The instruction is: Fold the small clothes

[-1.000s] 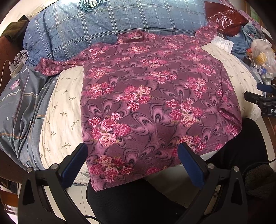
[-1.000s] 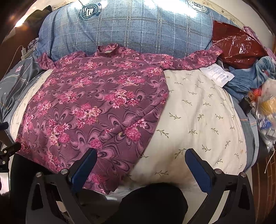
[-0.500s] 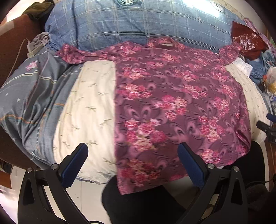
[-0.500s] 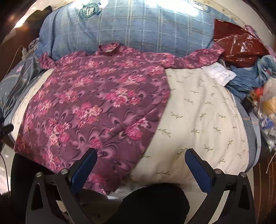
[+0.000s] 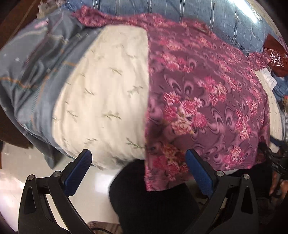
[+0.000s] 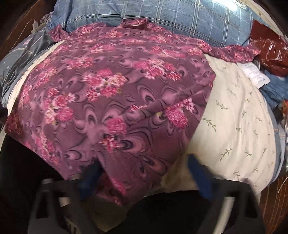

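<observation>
A purple floral long-sleeved shirt [image 5: 207, 100] lies spread flat on a cream floral quilt [image 5: 100, 100], collar toward the far blue plaid pillow. Its hem hangs over the near bed edge. My left gripper [image 5: 138, 167] is open and empty, straddling the shirt's lower left hem corner. The shirt also fills the right wrist view [image 6: 115, 100]. My right gripper [image 6: 144, 172] is open and blurred, its jaws around the lower right hem corner, the left finger [image 6: 90, 180] partly behind the cloth.
A blue plaid pillow [image 6: 162, 16] lies along the back. A grey bedsheet [image 5: 30, 75] bunches at the left. A red plastic bag [image 6: 268, 48], a paper label [image 6: 255, 75] and blue clothes [image 6: 275, 90] sit at the right. My dark trouser knee [image 5: 149, 203] is below the hem.
The left gripper has swung left and moved in toward the shirt's left hem corner. The right gripper has moved forward and down onto the right hem corner; both views are motion-blurred.
</observation>
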